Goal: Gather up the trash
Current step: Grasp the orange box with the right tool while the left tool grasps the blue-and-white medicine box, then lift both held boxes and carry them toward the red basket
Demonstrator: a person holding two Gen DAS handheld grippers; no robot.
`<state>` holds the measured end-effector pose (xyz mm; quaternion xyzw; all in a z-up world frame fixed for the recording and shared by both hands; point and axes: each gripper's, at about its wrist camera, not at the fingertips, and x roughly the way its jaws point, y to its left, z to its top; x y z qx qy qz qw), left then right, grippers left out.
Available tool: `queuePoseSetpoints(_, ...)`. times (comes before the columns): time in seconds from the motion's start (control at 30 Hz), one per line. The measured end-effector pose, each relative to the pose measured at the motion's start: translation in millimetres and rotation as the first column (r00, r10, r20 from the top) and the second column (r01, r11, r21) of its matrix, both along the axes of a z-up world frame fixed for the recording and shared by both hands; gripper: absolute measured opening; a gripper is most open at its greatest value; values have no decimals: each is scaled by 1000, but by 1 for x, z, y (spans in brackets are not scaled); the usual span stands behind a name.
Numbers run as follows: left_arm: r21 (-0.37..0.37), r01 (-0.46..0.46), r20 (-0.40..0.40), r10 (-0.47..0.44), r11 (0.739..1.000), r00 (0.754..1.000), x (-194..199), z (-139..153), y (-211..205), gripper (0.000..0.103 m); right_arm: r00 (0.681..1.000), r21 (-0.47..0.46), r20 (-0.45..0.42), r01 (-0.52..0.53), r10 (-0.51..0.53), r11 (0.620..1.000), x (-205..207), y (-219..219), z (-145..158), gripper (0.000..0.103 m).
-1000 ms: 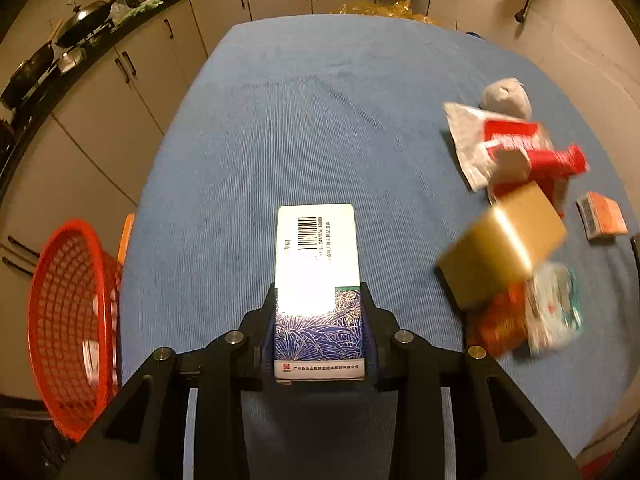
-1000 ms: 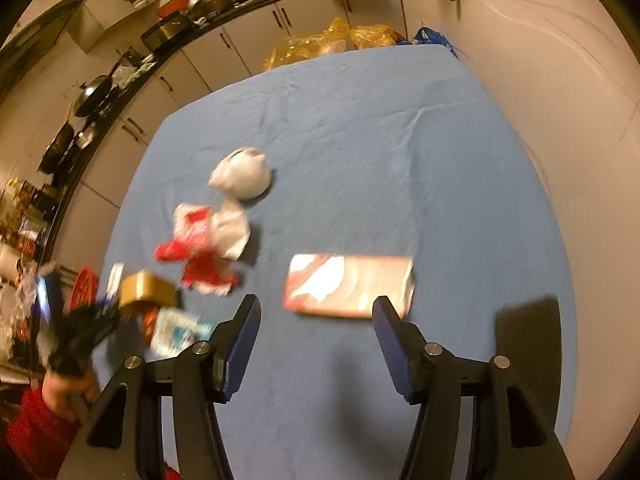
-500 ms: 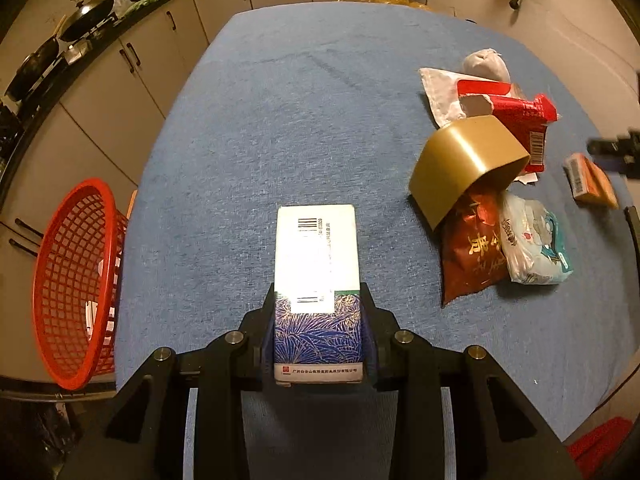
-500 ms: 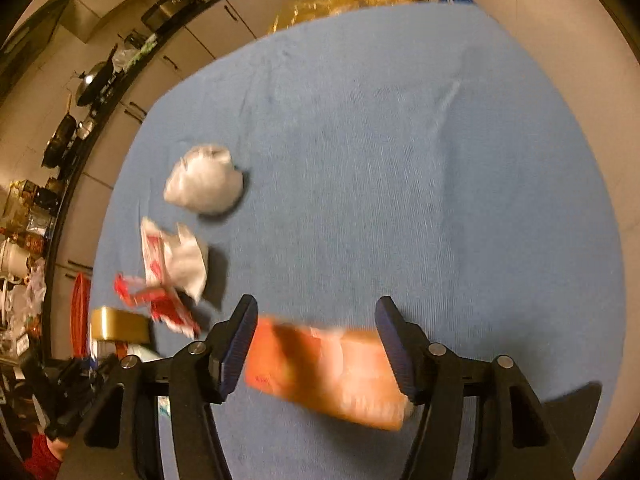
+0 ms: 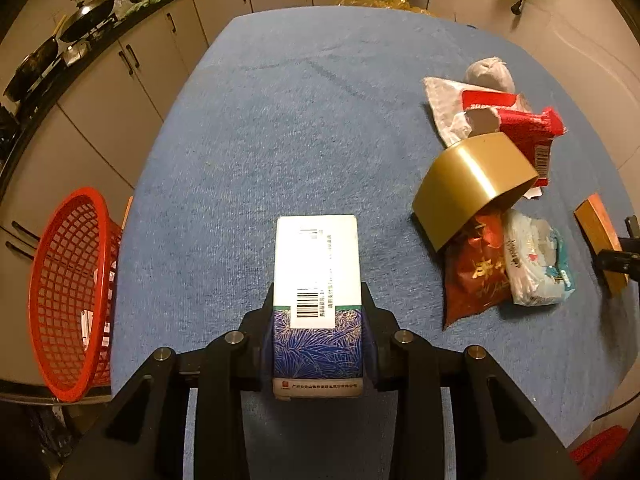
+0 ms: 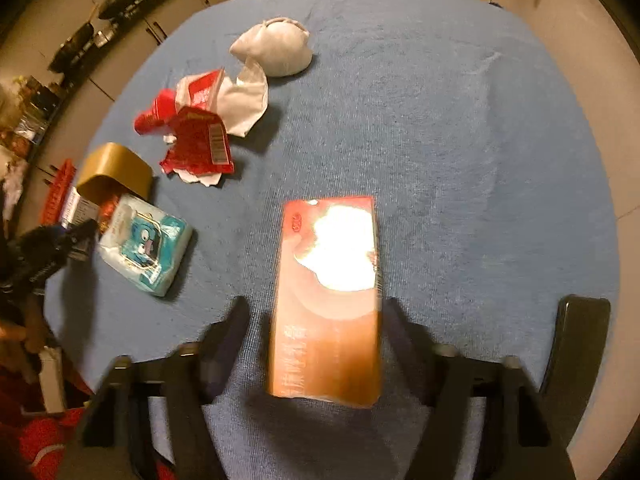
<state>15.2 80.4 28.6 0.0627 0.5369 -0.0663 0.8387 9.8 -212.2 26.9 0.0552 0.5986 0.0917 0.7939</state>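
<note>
Right gripper (image 6: 312, 340) dropped over the orange box (image 6: 326, 300), now lengthwise btwn its jaws; jaws were closing, gaps still showed both sides, so not gripping yet. Left gripper (image 5: 318, 344) stayed clamped on the blue-white carton (image 5: 318, 300), prob. held for the red basket (image 5: 68, 292) off the table's left edge. Open cloth far and right of the box; other trash well left.

Left gripper (image 5: 318, 340) clamped, right gripper (image 6: 316, 344) closing.
</note>
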Motion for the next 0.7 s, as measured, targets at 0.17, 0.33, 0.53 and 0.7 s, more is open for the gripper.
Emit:
queuePoseSetpoints(0.17, -54, 15, 51, -13, 998, 999, -13, 20, -1, 33, 999, -7, 41, 35, -35, 999, -11, 13, 15, 50)
queuePoseSetpoints(0.33, -91, 34, 75, -27, 995, 997, -28, 38, -1, 33, 991, 61, 128, 33, -40, 998, -28, 39, 48, 50)
queuePoseSetpoints(0.53, -88, 54, 113, -44, 995, 993, -35, 57, -3, 33, 977, 84, 209, -53, 35, 995, -41, 73, 73, 51)
queuePoseSetpoints(0.7, -80, 62, 133, -51, 995, 990, -52, 69, -1, 33, 976, 87, 206, -91, 72, 992, -46, 93, 72, 51)
